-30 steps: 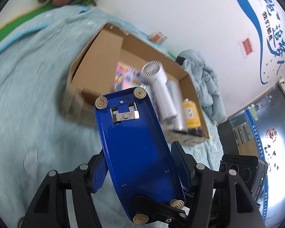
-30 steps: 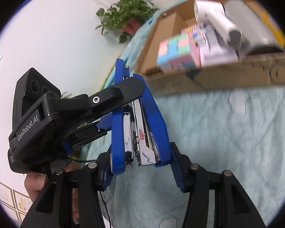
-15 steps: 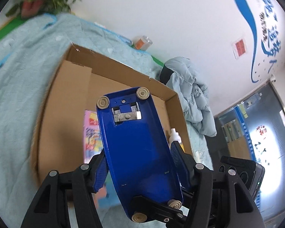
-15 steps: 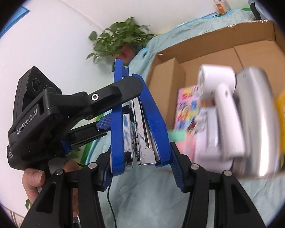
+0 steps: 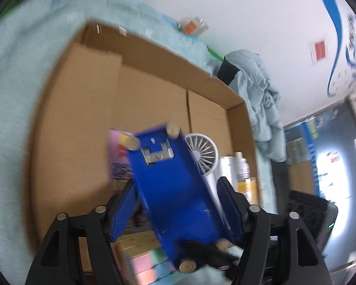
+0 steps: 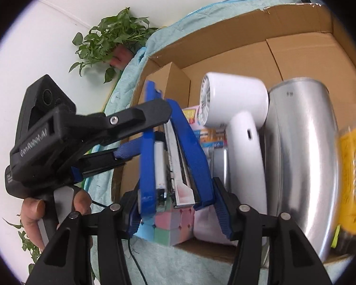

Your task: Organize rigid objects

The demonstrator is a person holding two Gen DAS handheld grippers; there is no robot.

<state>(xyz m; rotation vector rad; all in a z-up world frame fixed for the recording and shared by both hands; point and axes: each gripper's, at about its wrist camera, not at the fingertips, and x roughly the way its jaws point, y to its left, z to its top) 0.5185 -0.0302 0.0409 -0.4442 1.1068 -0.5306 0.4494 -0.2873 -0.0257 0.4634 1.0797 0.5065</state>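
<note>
Both grippers hold one big blue stapler (image 5: pixel 175 185), seen edge-on in the right wrist view (image 6: pixel 175 166). My left gripper (image 5: pixel 178 209) is shut on its flat base; my right gripper (image 6: pixel 175 211) is shut on its end. The stapler hangs over the near left part of an open cardboard box (image 5: pixel 83 109), also in the right wrist view (image 6: pixel 249 38). Below it lie a pastel cube (image 6: pixel 170 223) and a colourful booklet (image 5: pixel 117 152). A white hair dryer (image 6: pixel 239 128), a silver cylinder (image 6: pixel 301 156) and a yellow bottle (image 6: pixel 353 171) lie to the right.
The box sits on a light blue cloth (image 5: pixel 19 76). A potted plant (image 6: pixel 106 38) stands at the wall behind. A small orange-labelled jar (image 5: pixel 193 25) and a bundled blue jacket (image 5: pixel 261 90) lie beyond the box. The far half of the box floor is bare cardboard.
Both grippers have carried the stapler forward and down, from in front of the box to over its near left part. The box contents now loom much closer.
</note>
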